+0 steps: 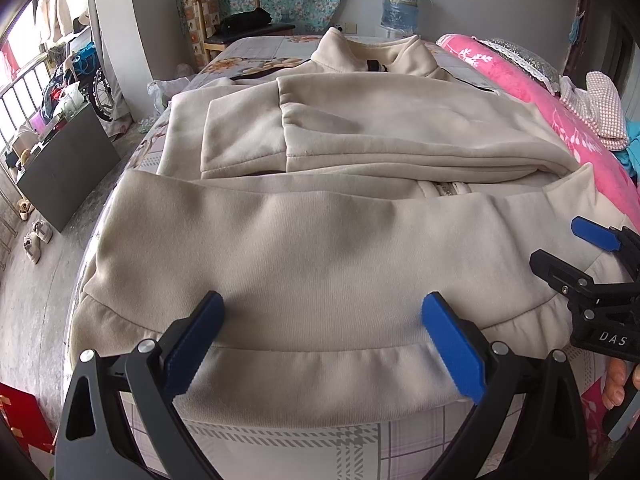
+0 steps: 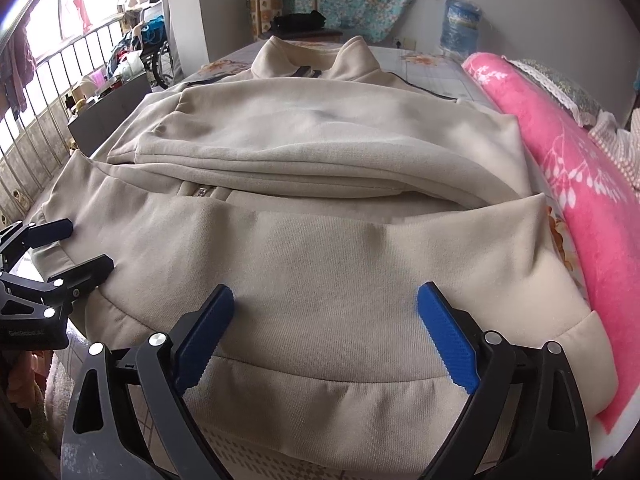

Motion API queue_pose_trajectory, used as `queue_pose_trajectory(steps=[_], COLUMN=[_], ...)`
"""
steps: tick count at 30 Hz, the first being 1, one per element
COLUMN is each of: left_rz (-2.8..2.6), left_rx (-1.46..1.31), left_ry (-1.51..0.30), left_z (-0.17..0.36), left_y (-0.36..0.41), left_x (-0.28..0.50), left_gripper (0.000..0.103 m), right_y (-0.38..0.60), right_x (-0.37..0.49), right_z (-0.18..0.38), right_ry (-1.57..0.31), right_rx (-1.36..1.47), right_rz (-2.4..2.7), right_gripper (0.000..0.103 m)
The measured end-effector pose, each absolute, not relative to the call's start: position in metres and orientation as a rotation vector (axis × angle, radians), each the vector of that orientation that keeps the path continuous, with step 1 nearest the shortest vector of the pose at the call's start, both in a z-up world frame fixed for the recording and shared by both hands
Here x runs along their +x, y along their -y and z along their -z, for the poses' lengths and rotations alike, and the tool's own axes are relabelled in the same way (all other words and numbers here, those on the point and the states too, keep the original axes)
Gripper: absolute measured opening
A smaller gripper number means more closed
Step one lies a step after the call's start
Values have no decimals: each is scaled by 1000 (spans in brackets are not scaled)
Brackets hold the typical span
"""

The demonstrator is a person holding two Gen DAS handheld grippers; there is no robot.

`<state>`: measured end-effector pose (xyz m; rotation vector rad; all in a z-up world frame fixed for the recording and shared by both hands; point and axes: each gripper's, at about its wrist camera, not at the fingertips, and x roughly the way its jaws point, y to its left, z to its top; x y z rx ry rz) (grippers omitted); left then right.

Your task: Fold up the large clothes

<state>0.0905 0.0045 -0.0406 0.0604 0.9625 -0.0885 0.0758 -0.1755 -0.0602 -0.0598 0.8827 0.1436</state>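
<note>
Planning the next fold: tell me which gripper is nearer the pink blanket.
Right. The right gripper hovers open over the jacket hem on the side of the pink blanket; the left gripper, also open, is farther along the hem, away from it.

Lettering on the gripper bodies only

At the right edge of the left wrist view, the right gripper [image 1: 568, 248] carries white letters "DAS" on its black body; at the lower left of the right wrist view, the left gripper [image 2: 86, 244] bears faint print too blurred to read.
</note>
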Motion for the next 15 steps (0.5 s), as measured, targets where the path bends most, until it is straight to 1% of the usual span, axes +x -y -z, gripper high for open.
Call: queue_pose_trajectory(steps=[15], left_rz=[90], left_rx=[64], left_ry=[-965], left_z=[41], left_y=[-5], left_x=[91], left_gripper=[97], right_y=[173], right_x=[84], right_z=[61], right_ry=[-923], right_rx=[-61], right_rz=[-136], right_gripper=[95])
